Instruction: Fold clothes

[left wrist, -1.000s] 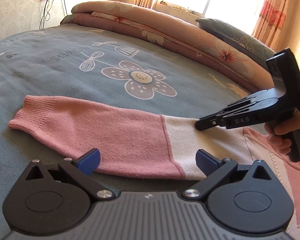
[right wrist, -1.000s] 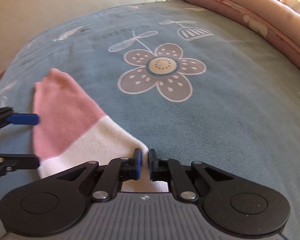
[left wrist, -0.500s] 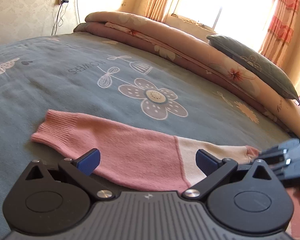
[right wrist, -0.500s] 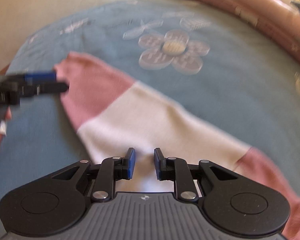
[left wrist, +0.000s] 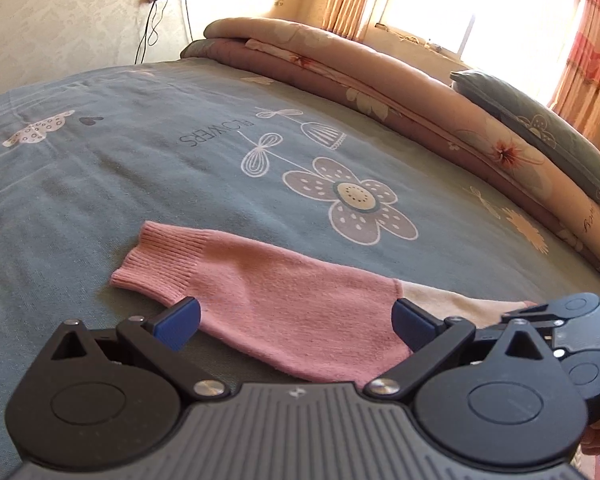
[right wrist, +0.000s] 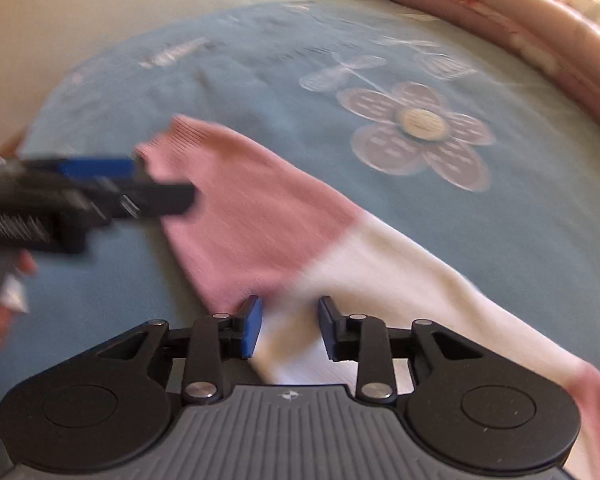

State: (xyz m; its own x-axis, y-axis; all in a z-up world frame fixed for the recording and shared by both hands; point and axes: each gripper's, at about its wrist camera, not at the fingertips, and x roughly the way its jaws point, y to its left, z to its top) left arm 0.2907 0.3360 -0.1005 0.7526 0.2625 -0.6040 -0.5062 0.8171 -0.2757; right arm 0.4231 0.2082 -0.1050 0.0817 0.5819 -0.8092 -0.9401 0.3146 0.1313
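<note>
Right wrist: sleeve [right wrist: 284,216] flat under opening jaws (pads clear).

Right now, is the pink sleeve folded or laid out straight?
Laid out straight. The pink sleeve lies flat along the bedsheet, its ribbed cuff extended, no fold visible.

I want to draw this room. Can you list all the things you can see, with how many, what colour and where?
sleeve: one, pink with a white part, flat on the bed
bedsheet: one, blue-grey with flower prints, covers the bed
folded quilt: one, peach and pink, along the far edge
pillow: one, grey, on the quilt
curtains: orange-red, by the window
cables: dark, on the wall
left hand-held gripper: one, black with blue pads, open above the sleeve
right hand-held gripper: one, same colours, opening over the white part
</note>
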